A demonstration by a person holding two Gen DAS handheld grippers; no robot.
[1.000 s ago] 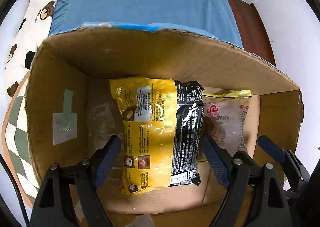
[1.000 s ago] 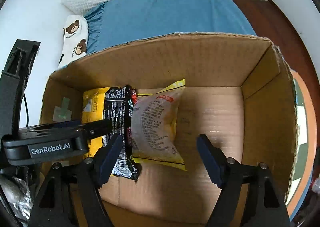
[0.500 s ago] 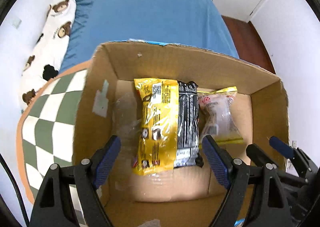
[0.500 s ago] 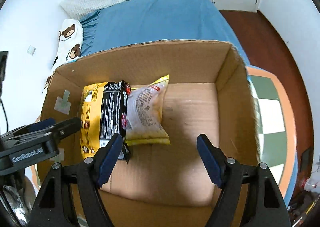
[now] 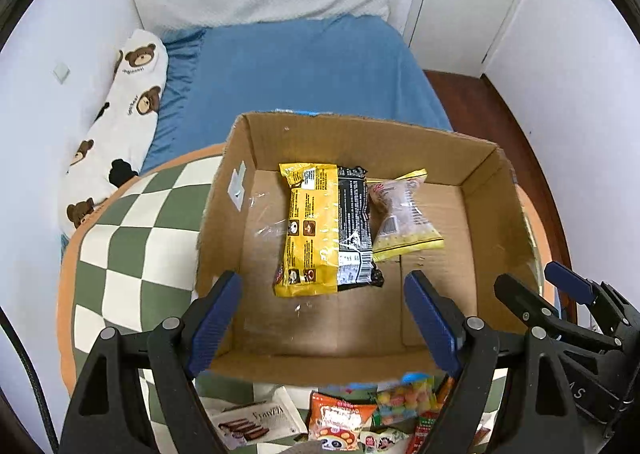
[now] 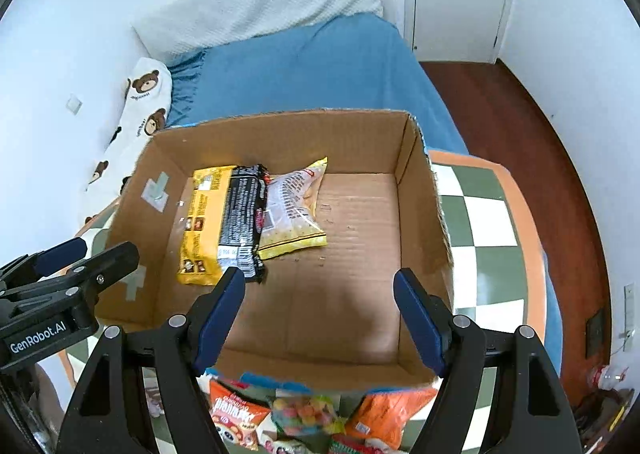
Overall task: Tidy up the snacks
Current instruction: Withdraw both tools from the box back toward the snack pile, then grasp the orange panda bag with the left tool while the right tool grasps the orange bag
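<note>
Both claws hang above the near edge of the cardboard box (image 5: 476,190), each with its jaws spread wide and nothing between them: the left claw (image 5: 322,318) and the right claw (image 6: 318,314) are both empty.

Inside the box, three snacks lie flat on its floor toward the left wall. The yellow packet (image 5: 310,230) is nearest that wall, the black packet (image 5: 354,230) lies touching its right side, and the clear bag with yellow trim (image 5: 400,218) lies against the black one, angled a little toward the box's middle. The right half of the box floor is bare cardboard.

The remaining snacks sit outside the box, on the checkered table (image 6: 486,222) just in front of its near wall: an orange-red bag with white lettering (image 6: 234,412), a clear bag of coloured candies (image 6: 304,414), an orange bag (image 6: 390,412), and, to the left of these, a white wafer box (image 5: 256,422).

The step in hand looks like the gap between placements: some snacks are stowed and a new pick has not begun. The next move probably calls for lowering one claw in front of the box onto one loose bag, closing on its crimped edge or body without catching a neighbour, since they lie packed close together, then lifting it over the near wall to the bare right side.
</note>
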